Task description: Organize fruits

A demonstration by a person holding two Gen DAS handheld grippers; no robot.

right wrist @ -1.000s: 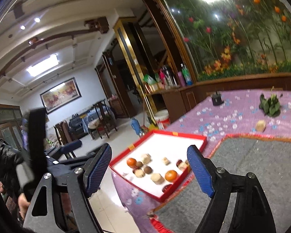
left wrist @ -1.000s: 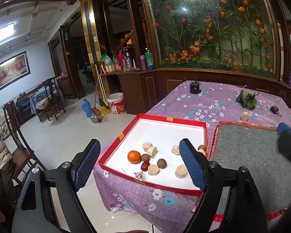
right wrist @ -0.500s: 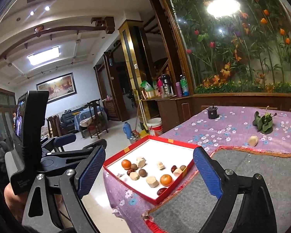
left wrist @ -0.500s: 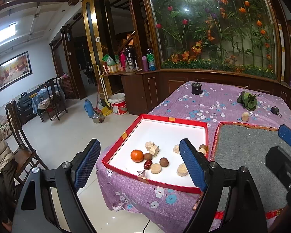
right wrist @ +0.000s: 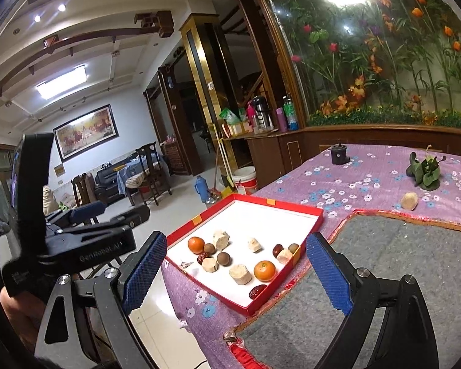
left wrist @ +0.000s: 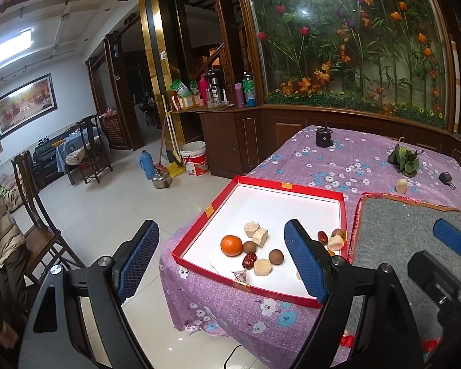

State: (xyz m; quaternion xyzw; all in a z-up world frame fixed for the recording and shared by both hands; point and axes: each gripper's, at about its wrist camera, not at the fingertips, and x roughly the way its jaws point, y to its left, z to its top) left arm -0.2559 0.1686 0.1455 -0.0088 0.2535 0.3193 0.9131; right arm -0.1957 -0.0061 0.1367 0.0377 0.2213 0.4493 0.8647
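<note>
A red tray (left wrist: pixel 289 184) (right wrist: pixel 261 200) with a white floor sits at the table's near left corner. In it lie two oranges (right wrist: pixel 196 244) (right wrist: pixel 264 270), red dates (left wrist: pixel 249 259), brown round fruits (left wrist: pixel 275 256) and several pale chunks (left wrist: pixel 262 267). My left gripper (left wrist: pixel 220 227) hovers open short of the tray, nothing between its blue pads. My right gripper (right wrist: pixel 236 237) is open too, over the near edge of a grey felt mat (right wrist: pixel 399 276) right of the tray. One of its pads (left wrist: pixel 451 240) shows in the left wrist view.
The table wears a purple flowered cloth (left wrist: pixel 338 166). On it lie a loose pale chunk (right wrist: pixel 409 200), green leaves (right wrist: pixel 424 169) and a small black object (right wrist: pixel 338 155). Left of the table is tiled floor (left wrist: pixel 113 203) with a wooden chair (left wrist: pixel 30 184) and a seated person.
The right gripper's jaws spread wider, and it sank and drew a little nearer the tray. In the left wrist view the right gripper shifted lower. The left gripper barely moved.
</note>
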